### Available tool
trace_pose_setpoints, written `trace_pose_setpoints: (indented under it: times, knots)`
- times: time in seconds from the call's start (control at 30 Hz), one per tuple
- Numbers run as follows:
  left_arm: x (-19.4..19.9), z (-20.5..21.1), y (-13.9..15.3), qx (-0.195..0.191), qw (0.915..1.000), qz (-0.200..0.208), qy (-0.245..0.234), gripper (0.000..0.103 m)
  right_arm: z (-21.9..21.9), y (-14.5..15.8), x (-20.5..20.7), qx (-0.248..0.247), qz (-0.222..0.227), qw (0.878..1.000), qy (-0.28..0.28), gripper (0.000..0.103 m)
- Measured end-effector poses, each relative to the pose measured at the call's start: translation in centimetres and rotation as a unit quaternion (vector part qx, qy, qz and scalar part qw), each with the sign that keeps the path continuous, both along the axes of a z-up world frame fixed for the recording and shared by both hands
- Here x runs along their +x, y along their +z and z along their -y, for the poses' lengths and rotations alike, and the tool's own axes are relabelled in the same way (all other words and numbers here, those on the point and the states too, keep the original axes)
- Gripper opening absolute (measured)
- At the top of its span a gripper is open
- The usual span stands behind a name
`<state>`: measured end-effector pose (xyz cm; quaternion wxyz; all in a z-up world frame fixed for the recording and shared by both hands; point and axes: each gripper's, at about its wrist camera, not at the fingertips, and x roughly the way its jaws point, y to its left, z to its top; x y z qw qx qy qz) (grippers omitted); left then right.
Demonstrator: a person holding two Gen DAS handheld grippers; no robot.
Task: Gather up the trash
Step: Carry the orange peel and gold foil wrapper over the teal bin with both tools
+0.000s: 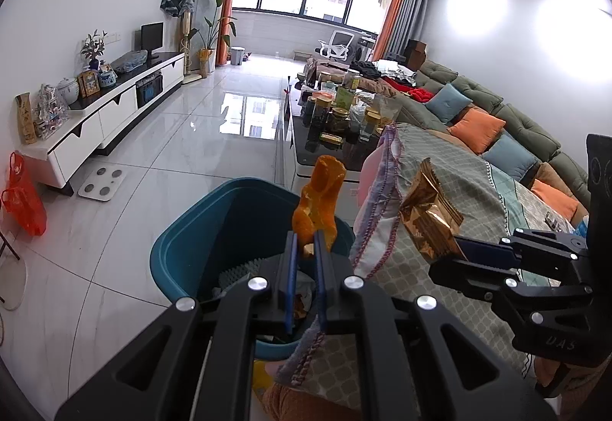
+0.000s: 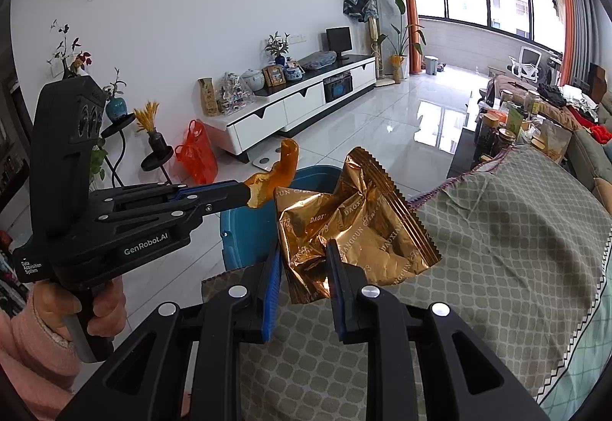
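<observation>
My left gripper (image 1: 306,243) is shut on a piece of orange peel (image 1: 320,199) and holds it above the teal trash bin (image 1: 183,241). It also shows in the right wrist view (image 2: 244,193), with the peel (image 2: 273,176) over the bin (image 2: 244,230). My right gripper (image 2: 304,252) is shut on a crumpled gold snack wrapper (image 2: 355,222), held above the sofa cover beside the bin. In the left wrist view the right gripper (image 1: 455,249) and the wrapper (image 1: 428,214) are to the right of the bin. The bin holds some trash.
A patterned green cover (image 2: 497,249) drapes the sofa arm right of the bin. A black coffee table (image 1: 332,149) crowded with jars stands beyond. A white TV cabinet (image 1: 114,111), a bathroom scale (image 1: 102,184) and a red plastic bag (image 1: 23,195) are on the left, with open tiled floor between.
</observation>
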<state>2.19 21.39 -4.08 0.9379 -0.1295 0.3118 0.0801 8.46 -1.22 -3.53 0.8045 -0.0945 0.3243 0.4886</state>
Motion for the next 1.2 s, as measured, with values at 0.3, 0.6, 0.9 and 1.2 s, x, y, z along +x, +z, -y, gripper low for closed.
trace_pose_setpoints:
  times: [0.3,0.6,0.9,1.2]
  knots:
    - [0.2,-0.2,-0.3,-0.002,1.0,-0.003,0.004,0.01,-0.9,-0.1,0.0,-0.006,-0.003,1.0,0.008,0.023]
    - [0.2,-0.4,-0.5,-0.003,1.0,-0.005,0.007,0.01,-1.9,0.1,0.1,-0.01,-0.002,1.0,0.012,0.023]
    - [0.0,-0.8,-0.9,-0.007,0.9999,-0.004,0.012,0.01,-2.3,-0.2,0.2,-0.014,-0.002,1.0,0.016,0.023]
    - [-0.3,-1.2,-1.2,-0.009,0.9998,-0.006,0.017,0.01,-2.9,-0.3,0.3,-0.017,0.0,1.0,0.018,0.023]
